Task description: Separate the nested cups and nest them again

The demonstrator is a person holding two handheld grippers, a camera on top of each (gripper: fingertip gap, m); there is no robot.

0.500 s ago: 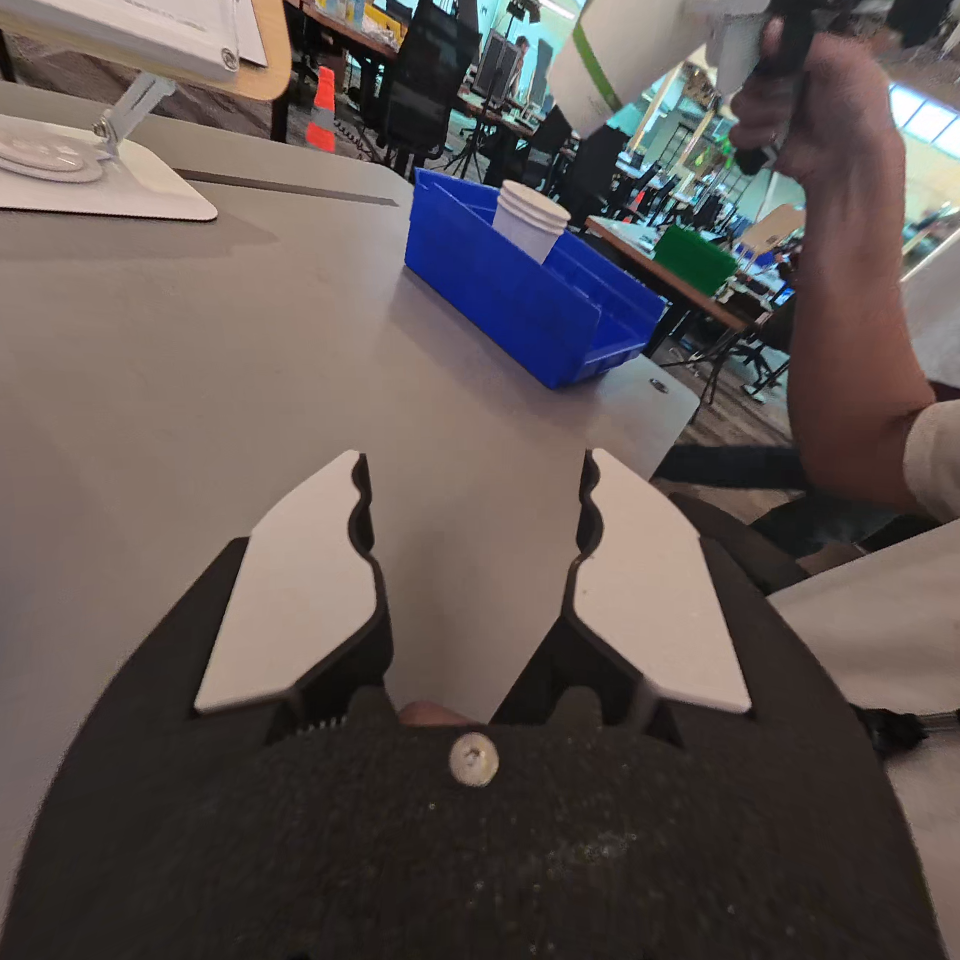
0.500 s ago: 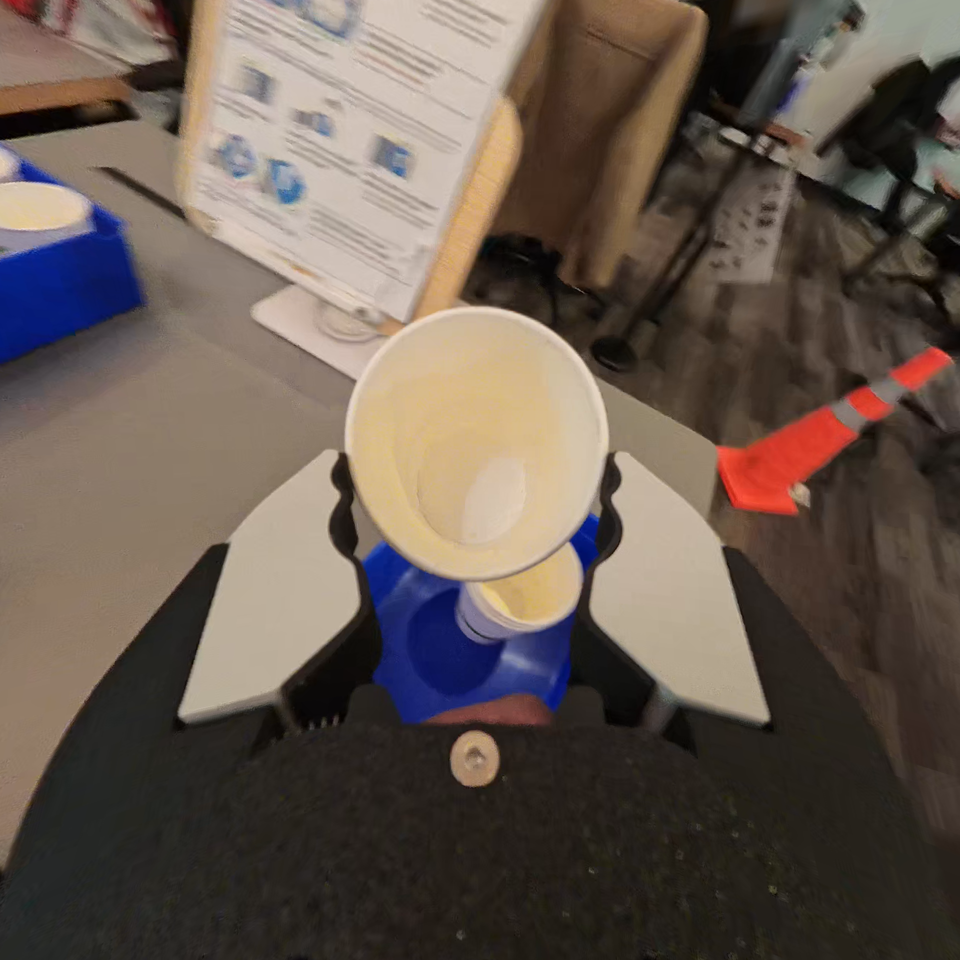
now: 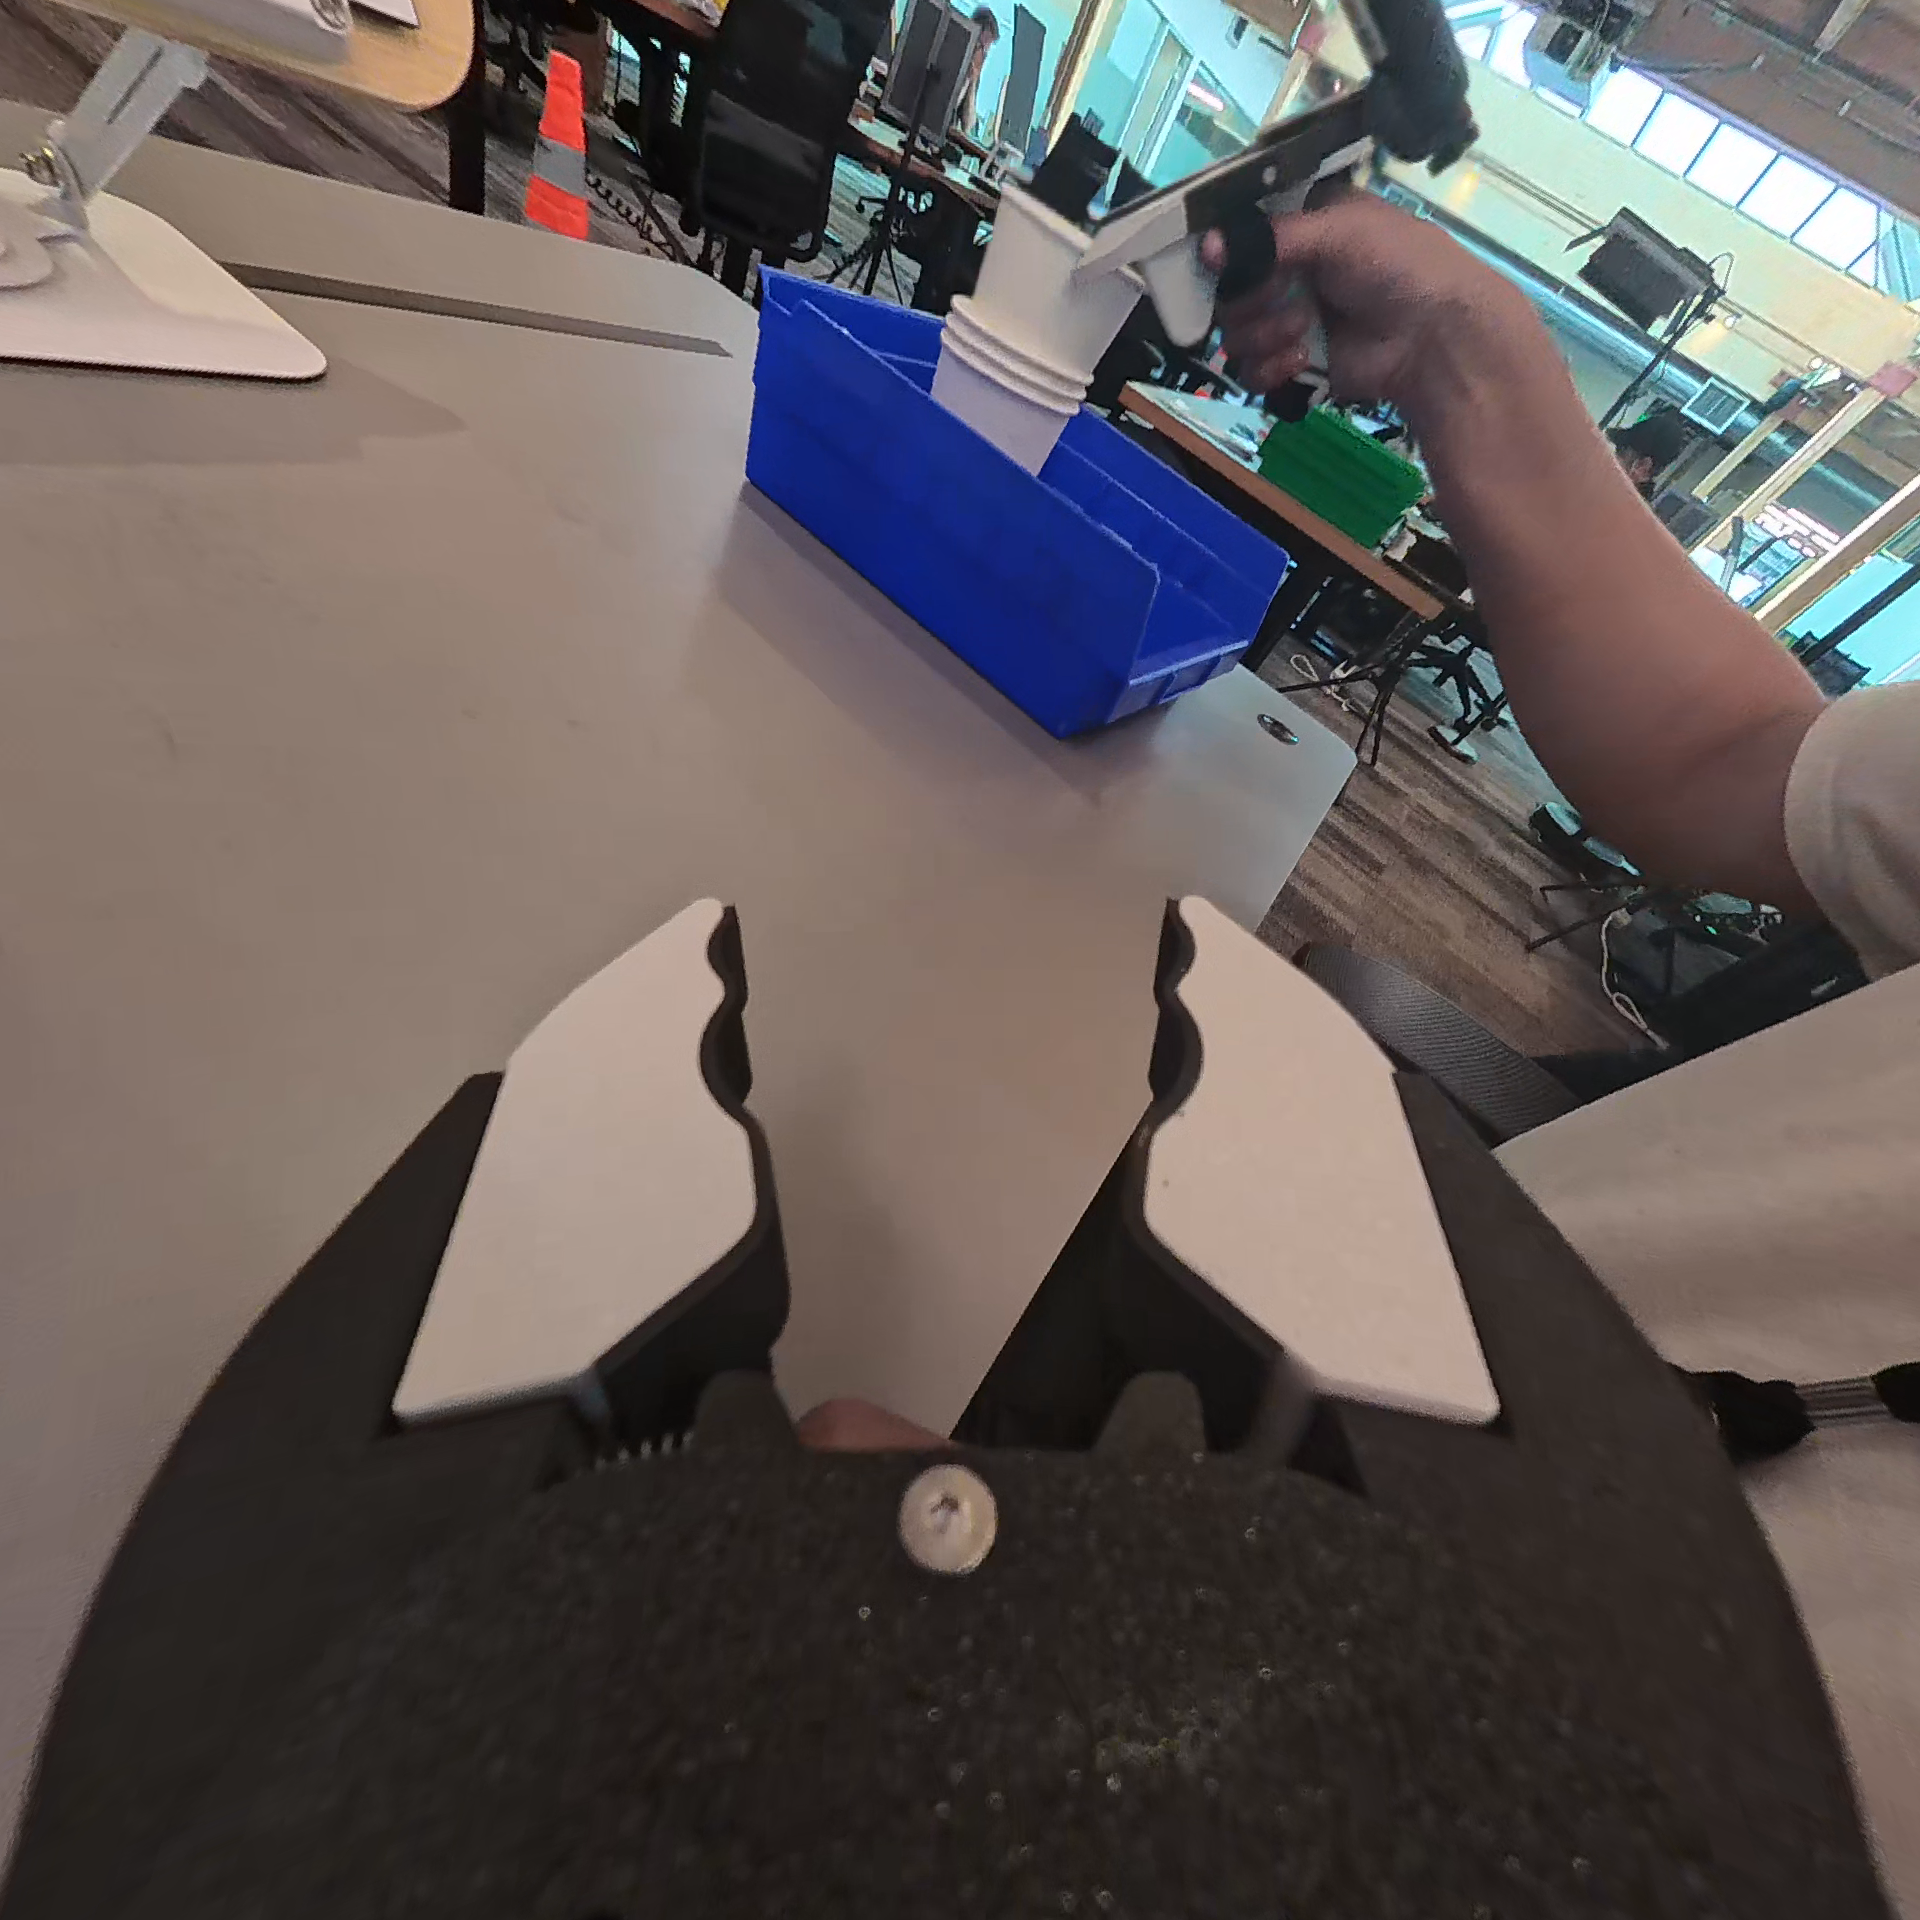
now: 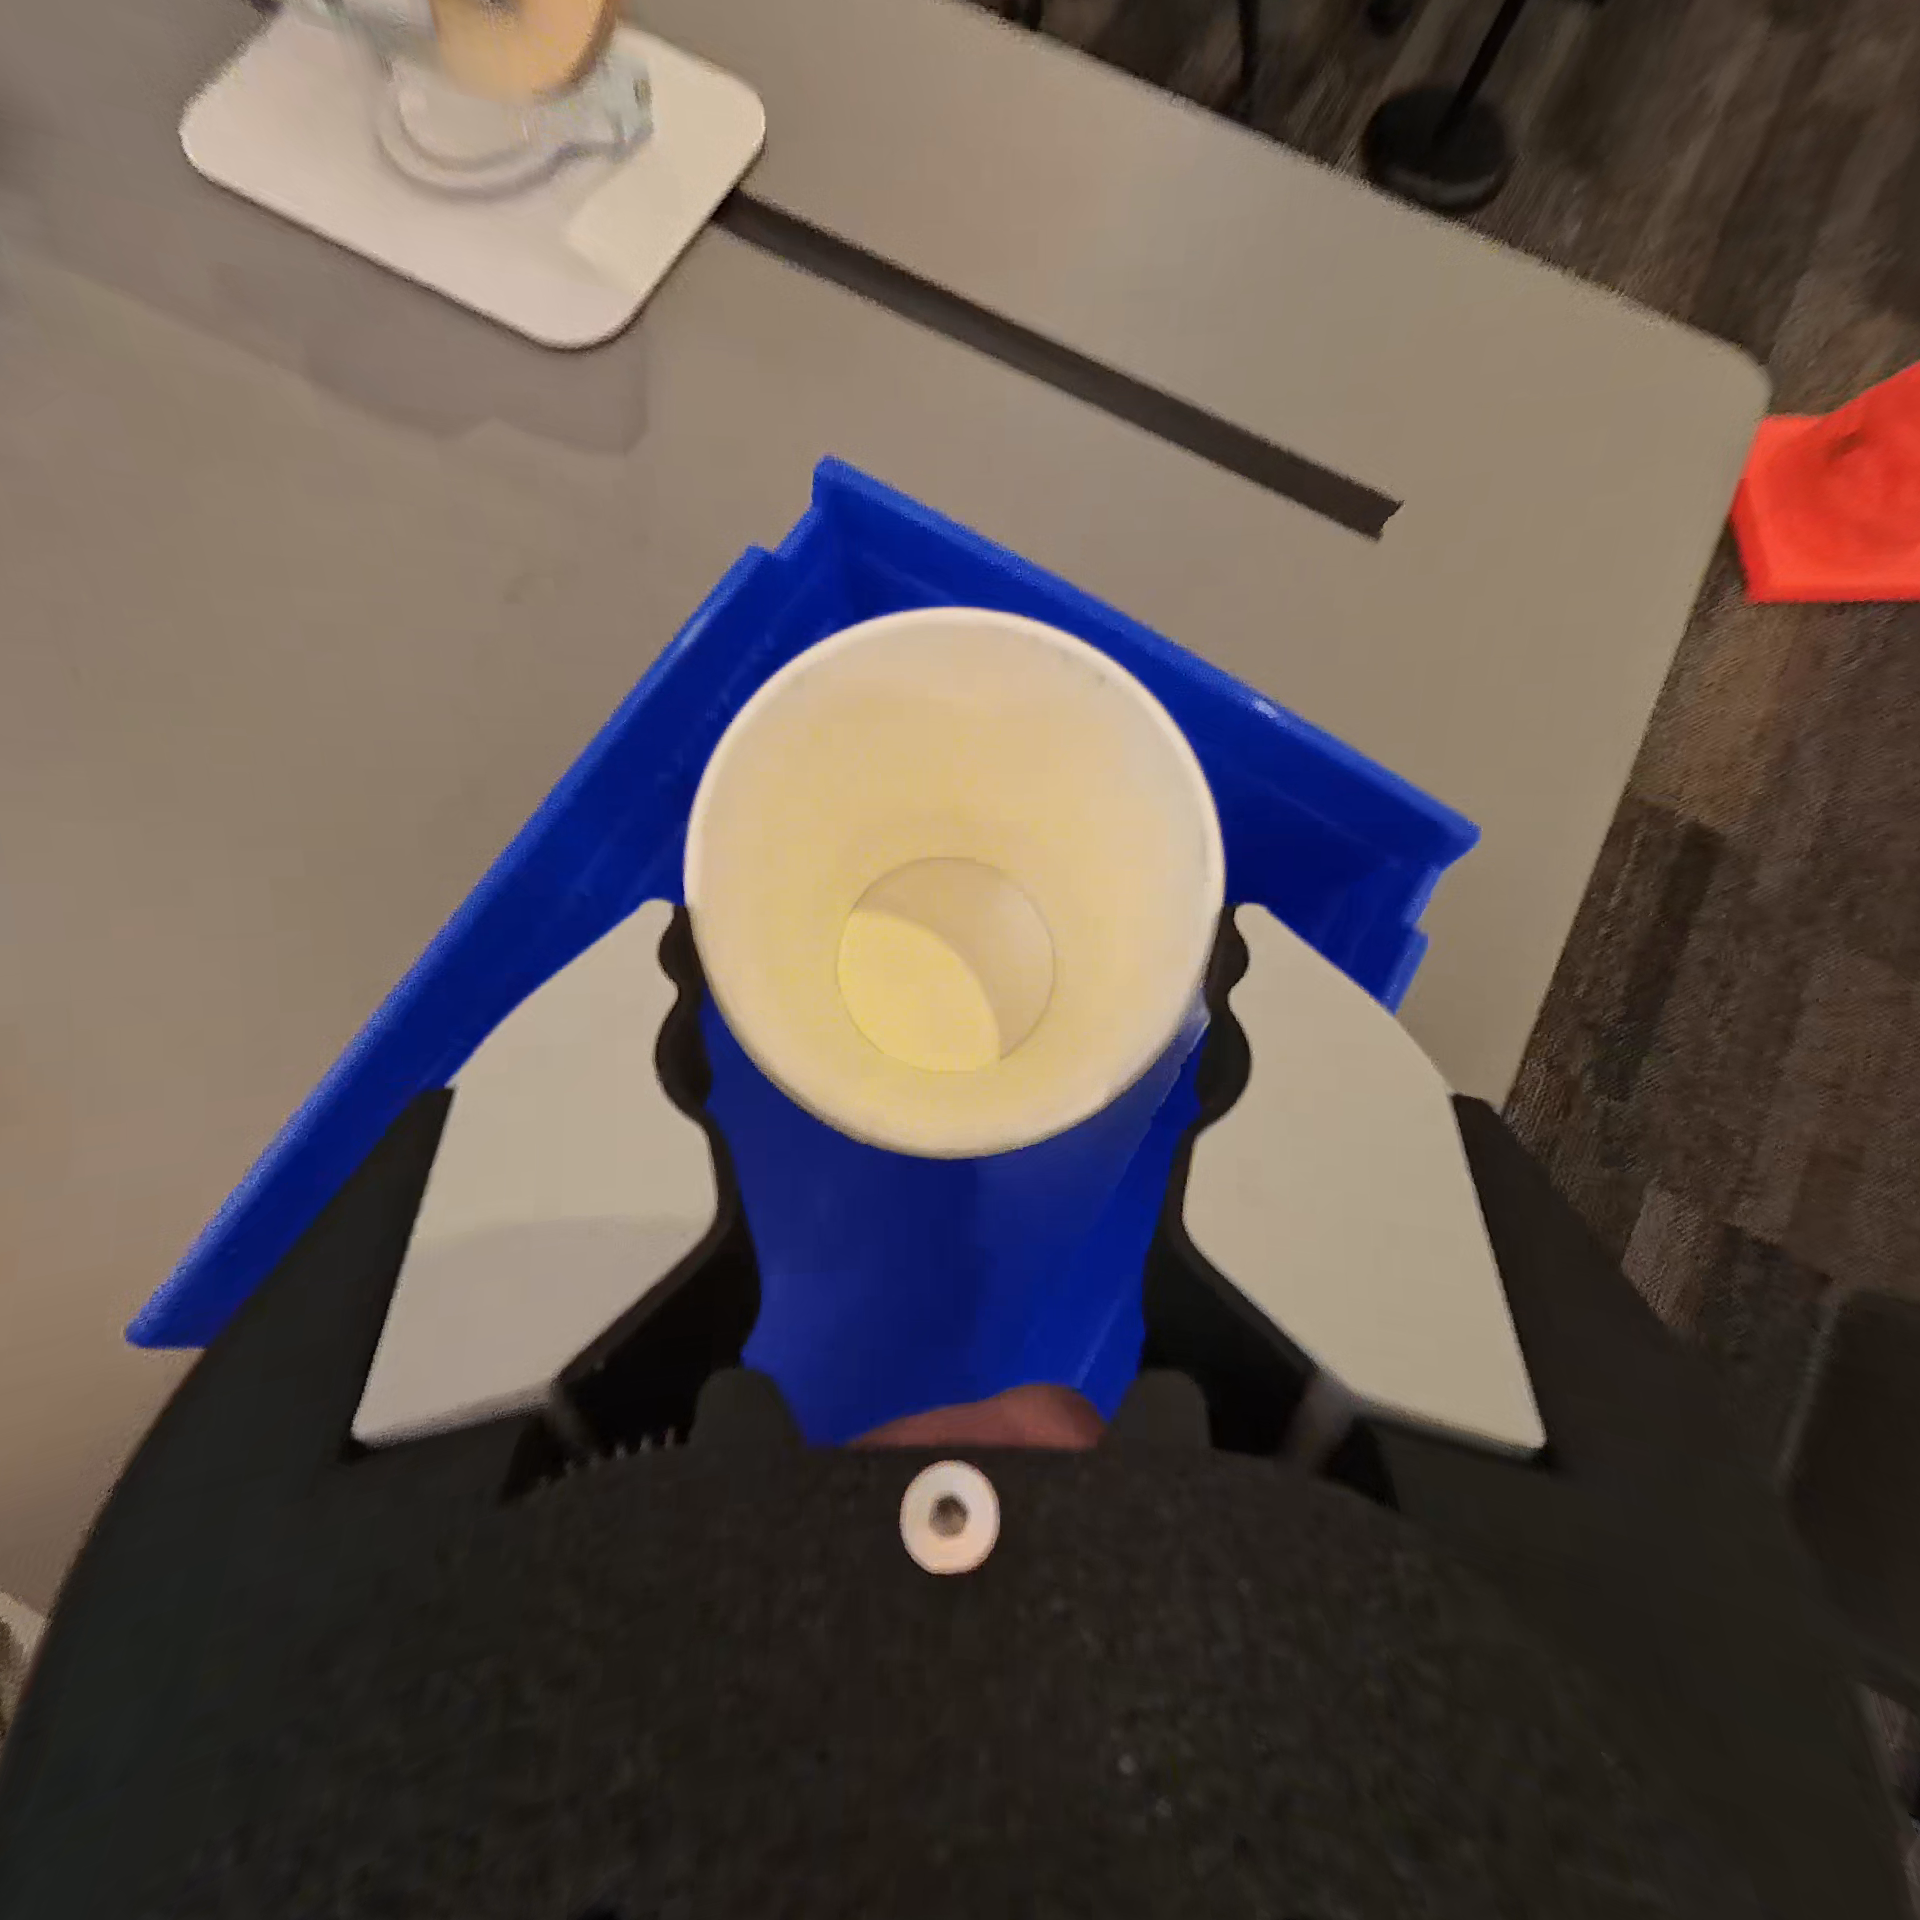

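A blue bin (image 3: 935, 540) stands on the grey table (image 3: 416, 675) and holds a stack of white paper cups (image 3: 997, 416). My right gripper (image 4: 951, 935) is shut on a white paper cup (image 4: 951, 883), upright and mouth up, over the bin's far end (image 4: 582, 904). In the left wrist view the held cup (image 3: 1039, 270) sits with its lower part in the top of the stack, with the right gripper (image 3: 1132, 244) clamped on its upper wall. My left gripper (image 3: 951, 925) is open and empty, low over bare table in front of the bin.
A white stand base (image 3: 135, 301) sits at the table's back left, also in the right wrist view (image 4: 478, 166). A dark slot (image 4: 1060, 364) runs across the table behind the bin. An orange cone (image 3: 561, 145) stands on the floor. A person's forearm (image 3: 1558, 540) reaches in from the right.
My right gripper has come down with the cup onto the stack in the bin. The left gripper stays open and has barely moved.
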